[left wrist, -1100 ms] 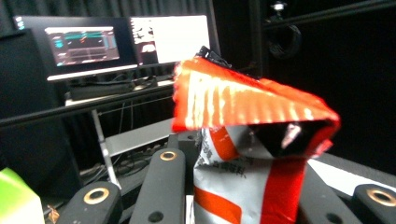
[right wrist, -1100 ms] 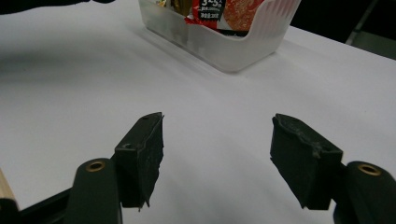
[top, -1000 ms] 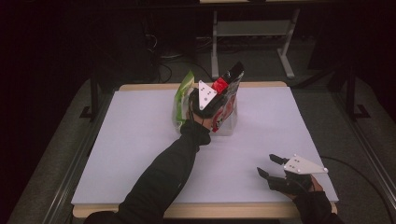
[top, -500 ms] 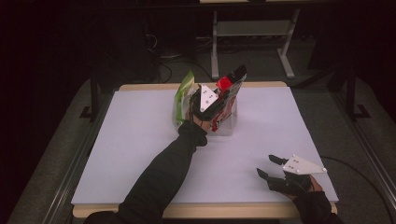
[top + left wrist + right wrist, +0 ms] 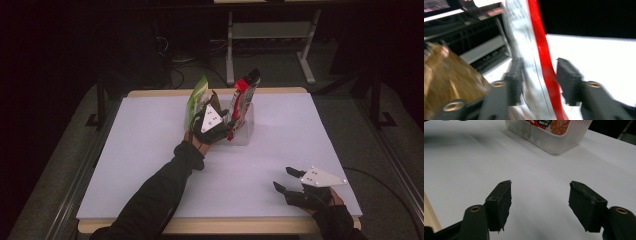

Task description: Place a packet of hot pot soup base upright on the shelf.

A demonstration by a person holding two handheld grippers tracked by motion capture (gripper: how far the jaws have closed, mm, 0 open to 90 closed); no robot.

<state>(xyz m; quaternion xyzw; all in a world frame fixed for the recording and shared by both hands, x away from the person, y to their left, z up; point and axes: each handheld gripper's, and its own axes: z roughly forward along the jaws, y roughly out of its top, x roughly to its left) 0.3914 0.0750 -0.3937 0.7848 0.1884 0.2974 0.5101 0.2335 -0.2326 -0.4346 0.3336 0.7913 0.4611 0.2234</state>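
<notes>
Red snack bag (image 5: pixel 243 102) stands upright in clear plastic bin (image 5: pixel 247 131) at far-centre of table (image 5: pixel 140 150), top edge poking well above bin rim, long axis near vertical w/ slight lean to the right. Green bag (image 5: pixel 196 97) just beside it on the left, brownish bag between them. Left gripper (image 5: pixel 220 125) is right at the red bag's lower half, arm stretched fwd across table. Right gripper (image 5: pixel 284 181) sits near the front-right edge, well apart from bin, jaws apart, holding nothing. So left hand is clearly the nearer one

Left gripper view: red snack bag (image 5: pixel 536 60) runs bottom to top betw the two black jaws, thin edge-on, red stripe on its right side, silver/white printed face to the left. Left gripper (image 5: pixel 537 81) jaws straddle it; left pad looks touching the film, right pad just beside w/ a sliver of gap. Frame is blurred, so cannot tell if clamped or only bracketing. Brown bag (image 5: pixel 446 77) at lower left, close to the left jaw. Key relation: bag's long axis runs up betw the pads, crossing the closing direction, so prob a straight pinch on the flat faces

Right gripper view: right gripper (image 5: pixel 540 197) jaws wide apart over bare white table (image 5: pixel 474 162), nothing betw them. Bin (image 5: pixel 554 137) far ahead, up and slightly right of jaw line, red/orange packs visible through wall
</notes>
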